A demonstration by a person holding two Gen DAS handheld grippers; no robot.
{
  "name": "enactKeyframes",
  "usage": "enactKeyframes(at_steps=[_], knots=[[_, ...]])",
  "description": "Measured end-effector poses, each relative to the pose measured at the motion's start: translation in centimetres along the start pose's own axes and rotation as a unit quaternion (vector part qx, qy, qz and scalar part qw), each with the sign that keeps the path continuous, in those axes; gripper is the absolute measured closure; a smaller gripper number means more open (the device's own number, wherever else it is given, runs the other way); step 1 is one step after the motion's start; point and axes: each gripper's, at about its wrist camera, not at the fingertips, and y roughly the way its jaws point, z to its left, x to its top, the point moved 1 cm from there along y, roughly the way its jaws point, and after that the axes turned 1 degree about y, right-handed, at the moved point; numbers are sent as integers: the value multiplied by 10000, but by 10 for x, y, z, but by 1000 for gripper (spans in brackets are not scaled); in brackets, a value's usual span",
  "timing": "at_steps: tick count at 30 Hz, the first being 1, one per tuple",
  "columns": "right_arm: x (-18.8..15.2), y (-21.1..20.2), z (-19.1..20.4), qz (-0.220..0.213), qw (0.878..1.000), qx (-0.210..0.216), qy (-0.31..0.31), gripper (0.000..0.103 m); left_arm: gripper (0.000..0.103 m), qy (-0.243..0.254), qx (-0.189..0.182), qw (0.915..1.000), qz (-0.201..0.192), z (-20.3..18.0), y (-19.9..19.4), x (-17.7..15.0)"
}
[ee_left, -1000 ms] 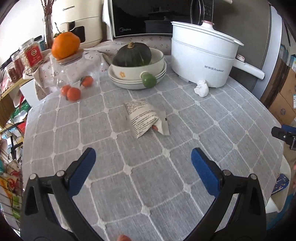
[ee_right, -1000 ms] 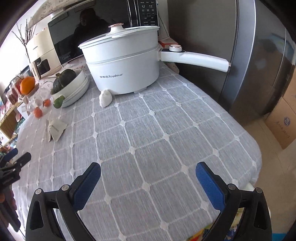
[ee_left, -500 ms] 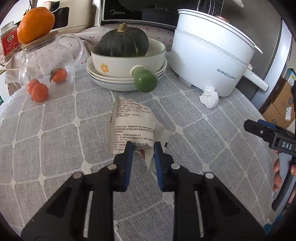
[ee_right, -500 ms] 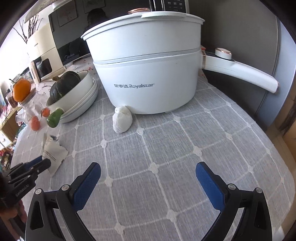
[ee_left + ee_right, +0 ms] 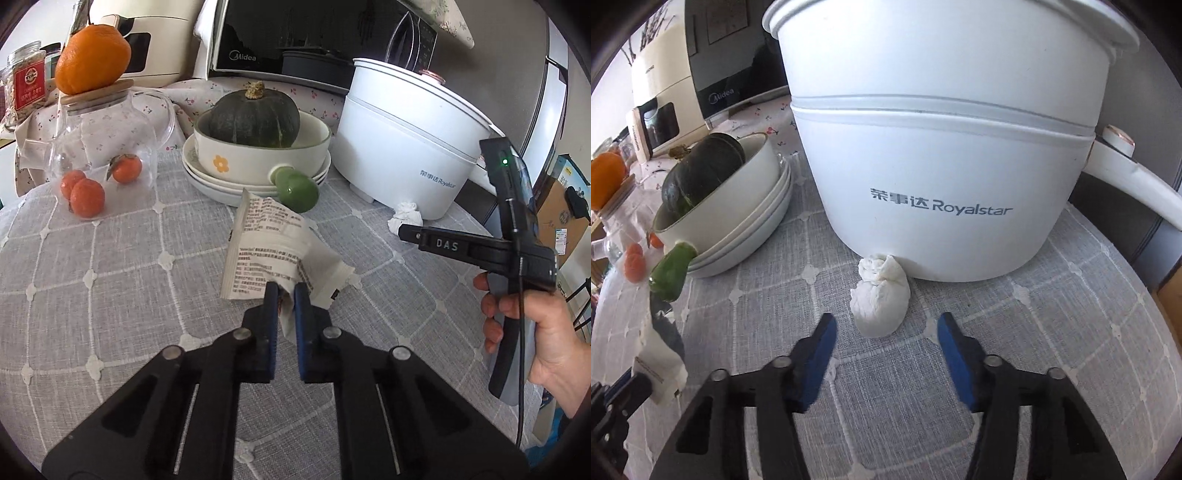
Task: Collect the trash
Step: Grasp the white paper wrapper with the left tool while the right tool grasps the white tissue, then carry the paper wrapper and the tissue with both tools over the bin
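Closing on the printed wrapper in front of the white Royalstar pot, the left gripper already pinches its edge. The right gripper, jaws narrowing but empty, should straddle the crumpled tissue at the pot's base before squeezing.

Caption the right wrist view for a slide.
Right gripper closing its fingers around a crumpled white tissue lying against the white electric pot.

three tangerines, one wrapper, one tissue
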Motion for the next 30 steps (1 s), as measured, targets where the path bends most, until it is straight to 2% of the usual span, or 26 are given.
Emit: enactKeyframes(at_steps=[4, 9, 15, 24, 30], knots=[[3, 9, 0, -19, 10000, 28, 80, 76, 94, 18, 24, 10000, -18, 1, -2, -1], [2, 3, -2, 6, 9999, 6, 116, 78, 94, 97, 82, 9999, 36, -3, -6, -6], [-9, -33, -17, 20, 9998, 50, 169, 78, 94, 159, 168, 9997, 74, -15, -34, -12], [-36, -122, -53, 3, 10000, -60, 23, 78, 94, 686, 197, 9974, 20, -66, -102, -10], [-57, -179, -67, -48, 10000, 75, 42, 78, 94, 903, 89, 9959, 17, -102, -144, -18]])
